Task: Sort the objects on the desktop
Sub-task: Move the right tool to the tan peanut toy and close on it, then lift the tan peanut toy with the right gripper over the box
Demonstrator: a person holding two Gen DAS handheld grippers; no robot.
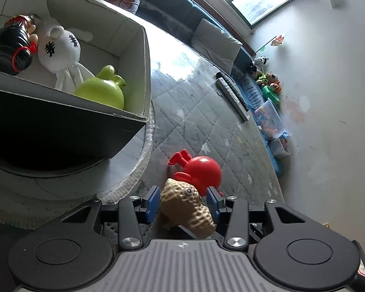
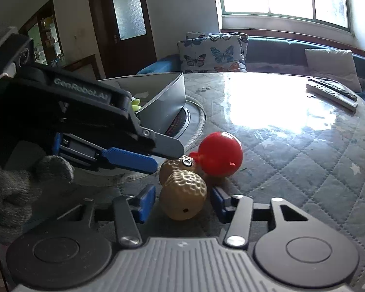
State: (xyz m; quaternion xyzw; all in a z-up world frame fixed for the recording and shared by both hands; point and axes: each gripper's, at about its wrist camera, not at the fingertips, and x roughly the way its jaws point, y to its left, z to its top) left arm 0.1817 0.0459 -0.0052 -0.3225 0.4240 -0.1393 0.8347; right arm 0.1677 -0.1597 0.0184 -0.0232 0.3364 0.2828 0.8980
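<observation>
A tan peanut-shaped toy (image 1: 182,206) (image 2: 183,194) with a small eye lies on the quilted table cover. A red round toy (image 1: 202,170) (image 2: 219,154) rests against its far end. My left gripper (image 1: 182,203) is open with its blue pads on either side of the peanut's eye end, one pad almost touching it. In the right wrist view this left gripper (image 2: 169,158) reaches in from the left. My right gripper (image 2: 182,204) is open around the peanut's other end, with a gap at each pad. A grey box (image 1: 143,73) (image 2: 168,97) holds a green toy (image 1: 102,92), a white knitted rabbit (image 1: 60,51) and a black doll (image 1: 9,48).
The box stands on a round white base (image 1: 133,168) left of the toys. Two remote controls (image 1: 231,92) (image 2: 333,92) lie at the far side of the table. A gloved hand (image 2: 14,189) holds the left gripper. Sofa cushions (image 2: 211,53) line the wall behind.
</observation>
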